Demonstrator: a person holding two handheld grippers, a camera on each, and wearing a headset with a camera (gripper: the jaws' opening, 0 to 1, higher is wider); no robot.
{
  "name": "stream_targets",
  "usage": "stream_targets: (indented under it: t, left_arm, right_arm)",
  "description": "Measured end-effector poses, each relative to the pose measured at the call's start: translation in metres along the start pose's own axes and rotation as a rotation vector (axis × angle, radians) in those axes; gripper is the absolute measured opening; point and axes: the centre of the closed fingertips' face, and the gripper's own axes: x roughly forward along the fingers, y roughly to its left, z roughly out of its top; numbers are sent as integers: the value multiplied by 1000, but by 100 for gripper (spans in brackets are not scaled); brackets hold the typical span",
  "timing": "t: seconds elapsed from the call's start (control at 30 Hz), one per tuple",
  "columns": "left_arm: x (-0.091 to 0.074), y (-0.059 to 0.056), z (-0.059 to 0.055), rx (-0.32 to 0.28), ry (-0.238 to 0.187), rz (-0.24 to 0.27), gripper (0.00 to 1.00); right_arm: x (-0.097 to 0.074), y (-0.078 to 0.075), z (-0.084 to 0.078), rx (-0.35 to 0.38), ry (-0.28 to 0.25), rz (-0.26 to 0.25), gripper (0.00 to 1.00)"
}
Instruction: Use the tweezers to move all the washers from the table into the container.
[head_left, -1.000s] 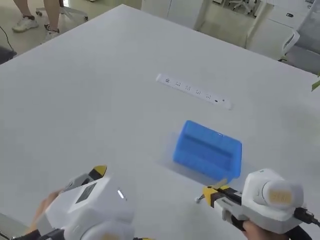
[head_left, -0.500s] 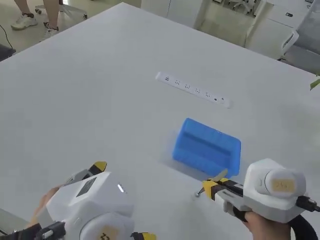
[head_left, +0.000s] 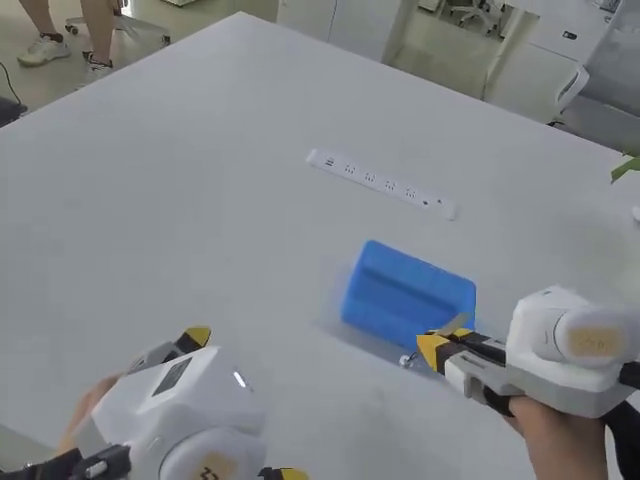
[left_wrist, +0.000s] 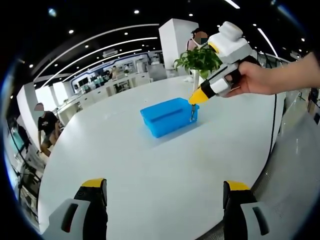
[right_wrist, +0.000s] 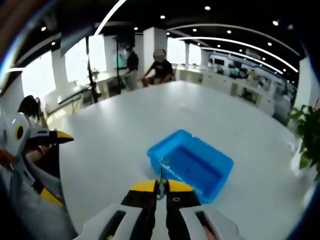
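Currently the right tongs (head_left: 432, 350) are pressed onto the tweezers (right_wrist: 161, 172) — tips pointed straight ahead at the near rim of the blue container (head_left: 405, 290), mid-bench (head_left: 200, 200). A washer at the tips can't be confirmed. The left tongs (left_wrist: 163, 184) are spread — held well back.

The container (head_left: 408, 295) is a blue rectangular plastic bin, open at the top and upright on the white table, at about 4 o'clock from the middle of the head view. Its inside looks bare, though blur hides small parts. The tweezers (right_wrist: 161, 172) are a thin metal pair clamped between the closed jaws of the right gripper (right_wrist: 160, 186), with their tips pointing at the bin's 9 o'clock corner in the right gripper view. The tips are too small to tell whether they hold a washer.
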Motion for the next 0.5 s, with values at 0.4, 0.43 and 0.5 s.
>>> stream_targets:
  t: [0.4,0.43,0.5]
  left_arm:
    - [1,-1,-2,1,16,-5,99]
    - [1,-1,-3,2,19,-6,99]
    - [1,-2,-2,3,17,-9,99]
  right_arm:
    - [6,-26,21,14,-45,-48,2]
    - [7,-29,22,13,-48,-58,2]
    - [9,-33,24,16,-52,-70,2]
